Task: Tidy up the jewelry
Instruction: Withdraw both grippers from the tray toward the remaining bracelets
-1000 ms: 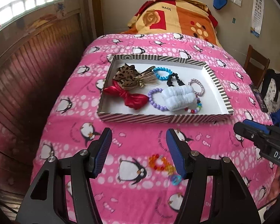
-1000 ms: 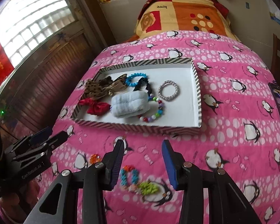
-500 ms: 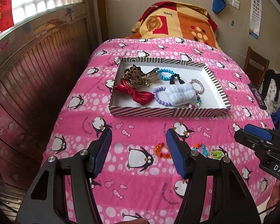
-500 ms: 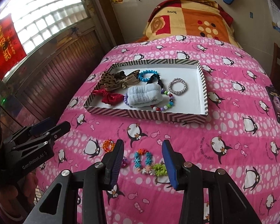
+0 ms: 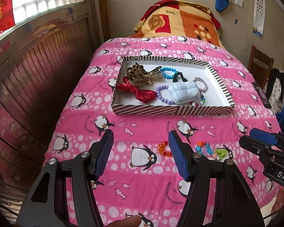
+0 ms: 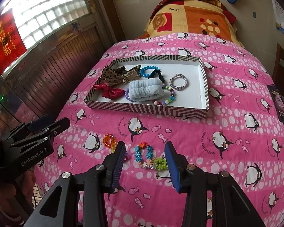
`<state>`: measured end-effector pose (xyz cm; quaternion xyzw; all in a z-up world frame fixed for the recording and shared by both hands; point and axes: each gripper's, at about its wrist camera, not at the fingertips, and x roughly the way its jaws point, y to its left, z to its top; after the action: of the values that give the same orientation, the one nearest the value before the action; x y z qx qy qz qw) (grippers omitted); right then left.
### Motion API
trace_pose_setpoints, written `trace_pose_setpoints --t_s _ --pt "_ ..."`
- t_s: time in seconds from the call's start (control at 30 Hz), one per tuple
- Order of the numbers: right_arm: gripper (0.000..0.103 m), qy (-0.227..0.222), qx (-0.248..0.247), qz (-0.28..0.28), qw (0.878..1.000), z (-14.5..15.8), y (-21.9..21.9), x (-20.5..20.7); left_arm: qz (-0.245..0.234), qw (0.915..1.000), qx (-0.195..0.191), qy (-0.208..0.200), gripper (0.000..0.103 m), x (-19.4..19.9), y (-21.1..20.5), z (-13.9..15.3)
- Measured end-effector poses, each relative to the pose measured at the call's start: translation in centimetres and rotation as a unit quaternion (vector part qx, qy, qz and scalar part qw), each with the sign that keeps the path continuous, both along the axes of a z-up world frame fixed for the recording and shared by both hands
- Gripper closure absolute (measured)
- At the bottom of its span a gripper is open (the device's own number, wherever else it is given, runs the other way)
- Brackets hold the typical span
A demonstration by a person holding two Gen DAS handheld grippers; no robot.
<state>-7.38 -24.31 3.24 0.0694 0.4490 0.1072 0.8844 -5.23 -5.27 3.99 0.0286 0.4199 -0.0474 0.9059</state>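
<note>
A striped tray (image 5: 172, 111) (image 6: 147, 109) on the pink penguin quilt holds bows, a pale blue scrunchie (image 5: 184, 94) (image 6: 144, 91), bead bracelets and a silver hair tie (image 6: 179, 82). In front of it on the quilt lie an orange bead bracelet (image 5: 163, 149) (image 6: 109, 141) and a multicoloured flower-bead bracelet (image 5: 211, 149) (image 6: 148, 157). My left gripper (image 5: 140, 155) is open and empty above the quilt, left of the orange bracelet. My right gripper (image 6: 144, 163) is open and empty, its fingers either side of the flower bracelet, above it.
A folded orange blanket (image 5: 178, 21) lies at the bed's head. A dark wooden wall panel (image 5: 32, 71) runs along the left. A phone (image 6: 279, 104) lies on the quilt at the right. A wooden chair (image 5: 260, 64) stands beside the bed.
Both grippers have drawn back and risen from the tray. The tray looks smaller and farther, and both loose bracelets have come into fuller view on the quilt.
</note>
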Motion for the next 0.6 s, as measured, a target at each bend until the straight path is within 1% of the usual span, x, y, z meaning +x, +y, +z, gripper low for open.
trace_pose_setpoints --t_s 0.23,0.3,0.37,0.6 --pt "0.06 0.007 0.003 -0.005 1.0 -0.39 -0.17 0.19 -0.007 1.0 0.005 -0.005 0.043 0.12 -0.21 -0.15" --pt "0.055 0.007 0.002 -0.005 1.0 -0.46 -0.15 0.16 -0.014 0.9999 0.0 -0.004 0.043 0.15 -0.26 -0.25" --pt "0.053 0.006 0.002 -0.006 1.0 -0.47 -0.19 0.16 -0.018 0.9998 -0.004 -0.003 0.043 0.22 -0.32 -0.28" --pt "0.052 0.006 0.002 -0.009 1.0 -0.45 -0.38 0.13 -0.017 0.9998 -0.002 0.005 0.043 0.34 -0.49 -0.7"
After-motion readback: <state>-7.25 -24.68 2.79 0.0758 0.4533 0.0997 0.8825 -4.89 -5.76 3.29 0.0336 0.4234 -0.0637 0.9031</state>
